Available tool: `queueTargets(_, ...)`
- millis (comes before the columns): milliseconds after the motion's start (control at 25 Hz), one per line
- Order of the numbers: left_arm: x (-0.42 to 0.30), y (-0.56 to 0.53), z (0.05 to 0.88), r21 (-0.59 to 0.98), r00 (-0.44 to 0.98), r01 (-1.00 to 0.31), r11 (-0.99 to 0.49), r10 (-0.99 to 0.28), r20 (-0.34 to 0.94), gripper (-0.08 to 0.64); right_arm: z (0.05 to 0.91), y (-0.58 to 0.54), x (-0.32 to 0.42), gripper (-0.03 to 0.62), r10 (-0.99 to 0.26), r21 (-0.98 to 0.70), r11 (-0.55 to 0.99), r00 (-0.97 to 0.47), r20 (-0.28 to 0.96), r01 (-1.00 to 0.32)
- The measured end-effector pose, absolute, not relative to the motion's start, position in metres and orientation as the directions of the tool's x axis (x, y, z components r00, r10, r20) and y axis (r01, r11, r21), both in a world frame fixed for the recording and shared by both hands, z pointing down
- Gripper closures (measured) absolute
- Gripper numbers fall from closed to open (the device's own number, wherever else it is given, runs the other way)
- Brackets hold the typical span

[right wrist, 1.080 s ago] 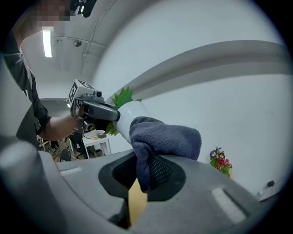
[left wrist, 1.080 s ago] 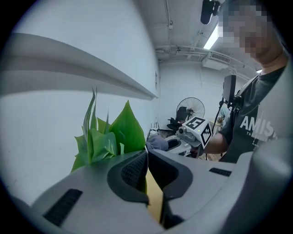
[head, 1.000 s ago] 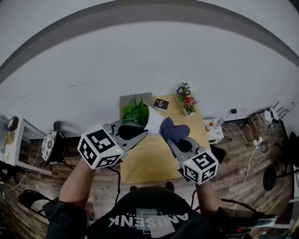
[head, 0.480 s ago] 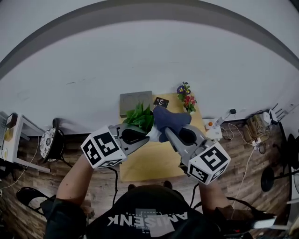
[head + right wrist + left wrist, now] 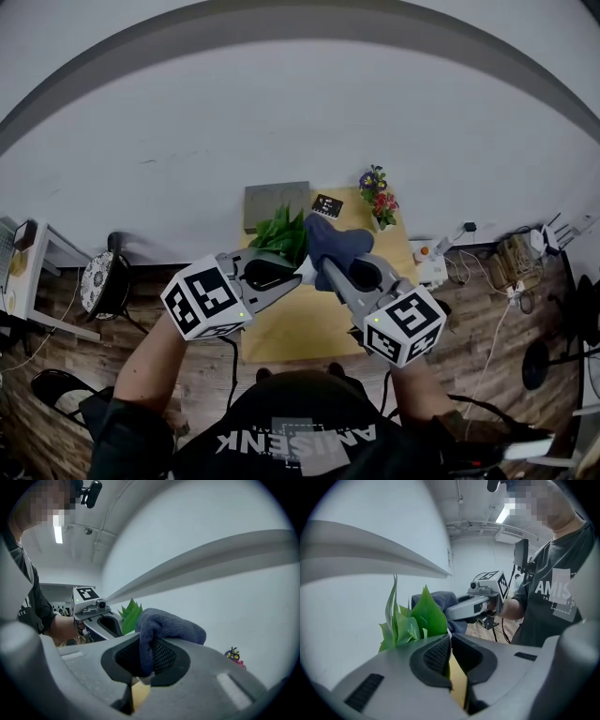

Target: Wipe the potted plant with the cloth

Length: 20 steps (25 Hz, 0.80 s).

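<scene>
The left gripper point(image 5: 292, 272) has its jaws drawn nearly together. A white sliver at their tips suggests they are pinching the rim of the pot, so the potted plant point(image 5: 281, 234) looks steadied rather than left free to tip. Its green leaves rise just past the left jaw in the left gripper view and sit above the back half of the table point(image 5: 300, 323), toward its left edge, in front of a grey pad point(image 5: 275, 201). The right gripper point(image 5: 325, 270) is clamped on a fold of the dark blue cloth point(image 5: 334, 239). The bunched cloth stands above the jaws, a soft pad pushed forward to meet the leaves. It is just beside the foliage on the right; whether it touches is unclear. A small pot of flowers point(image 5: 378, 201) stands at the back right corner, well clear of the work.
</scene>
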<state>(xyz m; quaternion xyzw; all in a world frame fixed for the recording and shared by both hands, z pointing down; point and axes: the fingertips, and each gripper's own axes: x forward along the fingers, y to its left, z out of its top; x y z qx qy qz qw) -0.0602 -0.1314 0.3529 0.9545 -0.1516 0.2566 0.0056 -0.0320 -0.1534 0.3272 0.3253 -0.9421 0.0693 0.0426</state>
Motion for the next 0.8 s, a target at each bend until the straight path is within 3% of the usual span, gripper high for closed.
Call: queueTargets(800,-0.067,-0.135,0.351,-0.135,0.807,-0.240,-0.961,-0.274,0.522,0.548,0.415,-0.162,0.021,0.563,-0.658,-0.221,0.659,-0.694,0.293,-0.718)
